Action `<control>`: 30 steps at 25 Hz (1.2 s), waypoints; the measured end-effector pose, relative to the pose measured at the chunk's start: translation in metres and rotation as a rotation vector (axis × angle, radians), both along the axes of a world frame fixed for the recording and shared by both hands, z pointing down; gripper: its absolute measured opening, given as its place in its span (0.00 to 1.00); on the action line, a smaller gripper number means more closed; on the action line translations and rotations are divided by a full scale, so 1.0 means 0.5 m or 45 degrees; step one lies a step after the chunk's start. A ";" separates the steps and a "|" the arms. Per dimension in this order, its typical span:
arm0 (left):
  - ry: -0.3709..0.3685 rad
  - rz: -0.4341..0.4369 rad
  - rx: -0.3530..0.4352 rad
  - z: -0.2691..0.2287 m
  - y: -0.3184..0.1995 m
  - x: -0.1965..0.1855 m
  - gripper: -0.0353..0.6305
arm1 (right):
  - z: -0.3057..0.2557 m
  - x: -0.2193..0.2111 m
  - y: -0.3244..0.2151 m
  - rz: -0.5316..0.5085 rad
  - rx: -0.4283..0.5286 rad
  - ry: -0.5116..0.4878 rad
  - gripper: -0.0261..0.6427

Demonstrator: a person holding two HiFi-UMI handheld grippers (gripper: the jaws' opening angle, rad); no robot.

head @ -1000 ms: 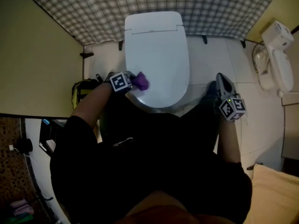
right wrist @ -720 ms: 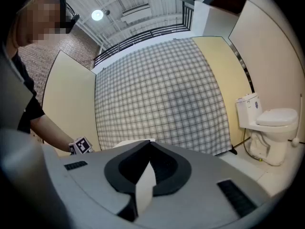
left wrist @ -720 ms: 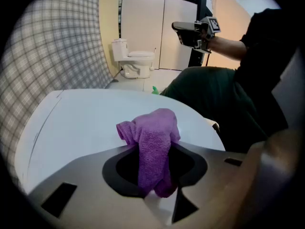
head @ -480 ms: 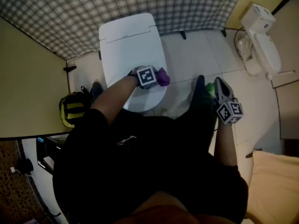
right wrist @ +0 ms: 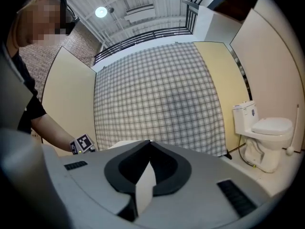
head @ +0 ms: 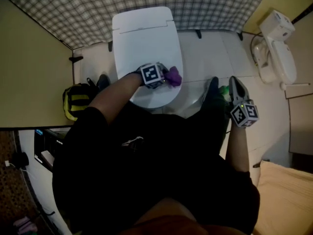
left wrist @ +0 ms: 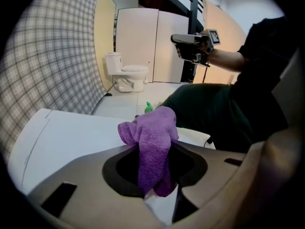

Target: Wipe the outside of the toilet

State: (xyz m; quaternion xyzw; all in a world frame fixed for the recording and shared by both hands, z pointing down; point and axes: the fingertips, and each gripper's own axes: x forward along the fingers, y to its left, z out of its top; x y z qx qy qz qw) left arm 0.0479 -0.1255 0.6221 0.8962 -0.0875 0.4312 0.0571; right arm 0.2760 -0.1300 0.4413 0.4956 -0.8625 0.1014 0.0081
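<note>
The left gripper (head: 165, 78) is clamped on a purple cloth (head: 174, 76). It presses the cloth against the near right edge of the closed lid of the toilet (head: 144, 38), which stands at the far side against the checked wall (head: 205, 9). In the left gripper view the cloth is pinched by one fold, and most of it is bunched loosely beyond the jaws.

The right gripper (head: 234, 84) is held off to the right, well apart from the toilet. Its jaws are closed together on nothing.

The pinch looks like the main risk. If the cloth drags over the curved rim, friction could pull the fold out of the jaws. The hard jaws might then scrape the lid, or the cloth could drop to the floor.

A small green bottle (head: 223, 89) stands on the floor just beside the person's leg. A step sideways to reach the bowl's sides could knock it over. Those sides and the base probably remain to be wiped.
</note>
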 end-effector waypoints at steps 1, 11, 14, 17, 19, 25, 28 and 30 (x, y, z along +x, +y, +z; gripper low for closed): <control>-0.025 0.017 0.015 -0.002 0.022 -0.039 0.25 | -0.004 -0.022 -0.003 -0.021 0.008 -0.001 0.04; -0.327 -0.003 0.012 0.077 0.238 -0.403 0.25 | -0.027 -0.280 -0.005 -0.291 0.089 -0.004 0.04; -0.324 -0.057 0.021 0.090 0.256 -0.421 0.25 | -0.036 -0.317 -0.006 -0.326 0.090 0.006 0.04; -0.317 -0.056 0.025 0.086 0.261 -0.420 0.25 | -0.045 -0.340 -0.013 -0.343 0.099 0.006 0.04; -0.326 -0.028 0.019 0.086 0.275 -0.423 0.25 | -0.050 -0.357 -0.015 -0.357 0.103 0.000 0.04; -0.321 -0.056 0.010 0.098 0.270 -0.397 0.25 | -0.029 -0.375 -0.013 -0.370 0.068 -0.024 0.04; -0.234 -0.052 0.022 0.082 0.256 -0.331 0.25 | -0.022 -0.354 -0.012 -0.358 0.068 -0.027 0.04; -0.212 -0.028 0.025 0.080 0.250 -0.283 0.25 | -0.020 -0.335 -0.012 -0.328 0.060 -0.028 0.04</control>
